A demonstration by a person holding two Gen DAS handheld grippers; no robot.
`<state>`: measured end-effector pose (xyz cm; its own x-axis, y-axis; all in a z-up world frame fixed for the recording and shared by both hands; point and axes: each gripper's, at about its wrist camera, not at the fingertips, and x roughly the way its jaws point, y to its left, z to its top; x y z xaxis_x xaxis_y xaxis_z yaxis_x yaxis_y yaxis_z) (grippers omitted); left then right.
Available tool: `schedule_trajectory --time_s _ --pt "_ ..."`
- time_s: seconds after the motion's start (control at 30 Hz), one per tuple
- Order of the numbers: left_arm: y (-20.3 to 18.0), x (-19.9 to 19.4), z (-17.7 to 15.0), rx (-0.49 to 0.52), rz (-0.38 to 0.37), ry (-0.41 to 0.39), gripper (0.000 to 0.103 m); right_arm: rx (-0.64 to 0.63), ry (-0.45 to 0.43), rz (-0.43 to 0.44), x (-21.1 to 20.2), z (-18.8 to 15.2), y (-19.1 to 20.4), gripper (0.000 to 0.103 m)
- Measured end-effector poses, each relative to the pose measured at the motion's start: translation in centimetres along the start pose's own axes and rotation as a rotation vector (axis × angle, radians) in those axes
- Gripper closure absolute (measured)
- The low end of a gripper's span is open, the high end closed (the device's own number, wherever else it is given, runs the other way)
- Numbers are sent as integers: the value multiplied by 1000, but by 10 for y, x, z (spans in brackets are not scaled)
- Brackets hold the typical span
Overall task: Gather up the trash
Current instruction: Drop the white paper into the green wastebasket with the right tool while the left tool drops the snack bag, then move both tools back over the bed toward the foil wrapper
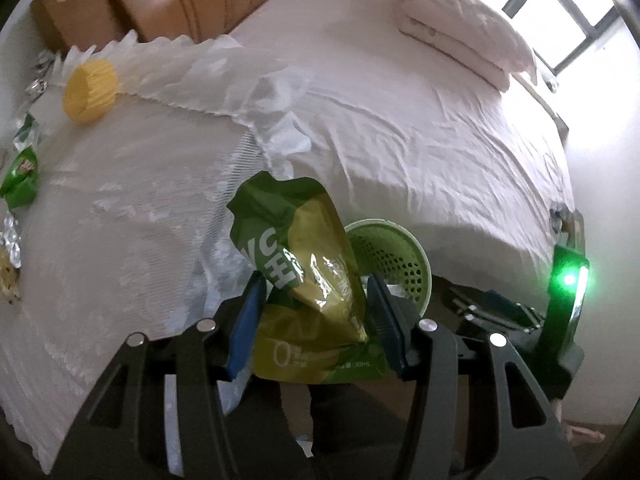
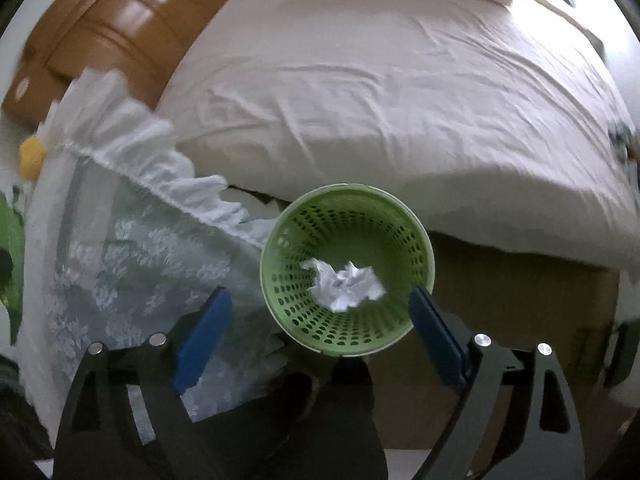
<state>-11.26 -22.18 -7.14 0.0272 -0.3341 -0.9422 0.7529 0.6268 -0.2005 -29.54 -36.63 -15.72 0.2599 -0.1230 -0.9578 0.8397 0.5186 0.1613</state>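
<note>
My left gripper (image 1: 316,300) is shut on a crumpled green and yellow drink pouch (image 1: 308,276), held above the lace-covered table. Just behind the pouch is a green perforated waste basket (image 1: 394,256) on the floor beside the bed. In the right wrist view the basket (image 2: 346,236) is directly below and ahead, with a crumpled white paper ball (image 2: 344,282) inside. My right gripper (image 2: 320,308) is open and empty, its blue pads on either side of the basket's rim. More wrappers, green (image 1: 22,172) and silver (image 1: 10,236), lie at the table's left edge.
A white bed (image 1: 400,120) with a folded duvet (image 1: 460,28) fills the back. A lace-covered table (image 1: 120,220) carries a yellow and white daisy cushion (image 1: 92,88). Brown boxes (image 1: 76,4) stand by the wooden headboard (image 2: 120,20). The other gripper's green light (image 1: 568,280) glows at the right.
</note>
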Motion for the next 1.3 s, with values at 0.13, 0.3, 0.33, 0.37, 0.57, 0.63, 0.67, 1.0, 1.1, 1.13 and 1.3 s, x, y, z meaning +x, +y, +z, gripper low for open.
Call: schedule_trajectory --time_s 0.13,0.3,0.33,0.37,0.57,0.63,0.67,1.0,1.1,1.13,1.3 --pt "-18 7 4 67 -5 16 52 55 -36 -44 -11 0 -28 6" --pt "-59 25 7 198 -21 58 52 125 -65 -78 -25 3 -59 6" --pt "-69 28 6 222 -31 68 52 132 -69 -81 -26 4 -63 6" --pt "-79 32 5 247 -42 79 52 142 -74 -85 -29 5 -70 6" --pt "-128 48 3 346 -77 115 28 165 -89 -95 -38 9 -90 3" --pt "-129 45 5 341 -79 94 22 165 -89 -95 -39 10 -95 3" --pt "-129 43 6 334 -79 81 19 165 -88 -94 -38 11 -95 3" --pt "-88 16 19 201 -21 -27 13 90 -95 -66 -42 26 -83 3" --pt "-69 -1 19 166 2 -94 11 45 -112 -66 -47 33 -69 3" --pt "-61 -8 18 154 19 -116 11 18 -124 -61 -51 37 -60 3" --pt "-19 -33 9 89 78 -182 11 -130 -163 12 -70 54 -7 3"
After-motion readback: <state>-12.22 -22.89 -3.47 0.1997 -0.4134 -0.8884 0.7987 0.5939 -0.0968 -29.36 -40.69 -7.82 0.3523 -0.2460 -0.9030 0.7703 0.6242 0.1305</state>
